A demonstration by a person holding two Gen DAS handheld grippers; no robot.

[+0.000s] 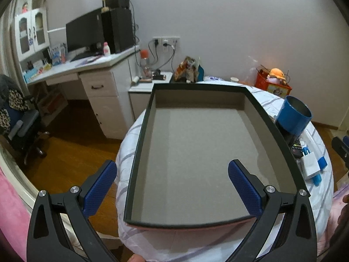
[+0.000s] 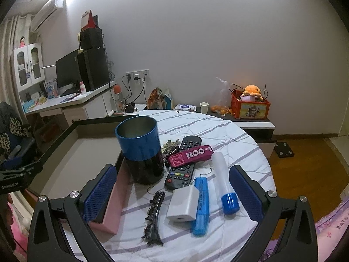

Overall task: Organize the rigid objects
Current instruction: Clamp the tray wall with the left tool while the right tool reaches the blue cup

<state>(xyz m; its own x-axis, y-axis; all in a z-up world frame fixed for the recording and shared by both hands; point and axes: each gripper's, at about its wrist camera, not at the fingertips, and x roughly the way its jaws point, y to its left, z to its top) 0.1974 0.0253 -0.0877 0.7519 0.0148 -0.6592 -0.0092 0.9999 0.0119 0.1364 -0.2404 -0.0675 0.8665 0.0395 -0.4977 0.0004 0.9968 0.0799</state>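
An empty grey-lined box (image 1: 202,157) with a black rim and pink outer wall lies on the white striped cover; my left gripper (image 1: 172,185) hangs open over its near half. In the right wrist view my right gripper (image 2: 172,193) is open above a cluster beside the box (image 2: 72,152): a blue-and-black tin (image 2: 140,150), a black remote (image 2: 183,163), a pink strap (image 2: 189,154), keys (image 2: 170,147), a white charger (image 2: 182,204), a blue highlighter (image 2: 200,205), a white tube with blue cap (image 2: 223,183), and a black hair clip (image 2: 153,216).
A white desk (image 1: 87,65) with monitor and speakers stands left, a leopard-draped chair (image 1: 19,118) nearby. A nightstand (image 2: 250,120) holds a red crate with an orange plush (image 2: 250,102) and a paper cup (image 2: 204,108). Wooden floor (image 2: 305,163) surrounds the bed.
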